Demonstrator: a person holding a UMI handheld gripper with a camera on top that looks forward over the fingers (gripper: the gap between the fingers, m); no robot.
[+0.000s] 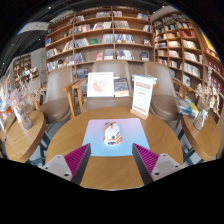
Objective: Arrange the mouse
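**Mouse on its mat, ahead of your spread fingers**

Your mouse (pixel 112 132) sits on a pale blue mouse mat (pixel 110 136), roughly at the mat's middle. It looks light-coloured with a reddish or orange patch on it; finer detail is too small to make out. The mat lies flat on a round wooden table (pixel 112 165), and mouse and mat are both just beyond your fingertips, on the line that runs between them.

Your gripper (pixel 111 158) is spread wide. The two fingers stand well apart, each with its magenta pad (pixel 76 160) facing inward, and nothing is held between them. They hover over the near part of the tabletop, short of the mat's near edge, touching neither mat nor mouse.

Beyond the table you see a wooden chair (pixel 76 95) and behind it a display stand carrying a white board with an orange picture (pixel 101 85). Just beside that, to the right, an upright sign (pixel 143 96) with orange print stands on its own. Further back, tall wooden bookshelves (pixel 100 38) full of books run across the whole room. Another wooden table (pixel 22 135) sits off to your left.
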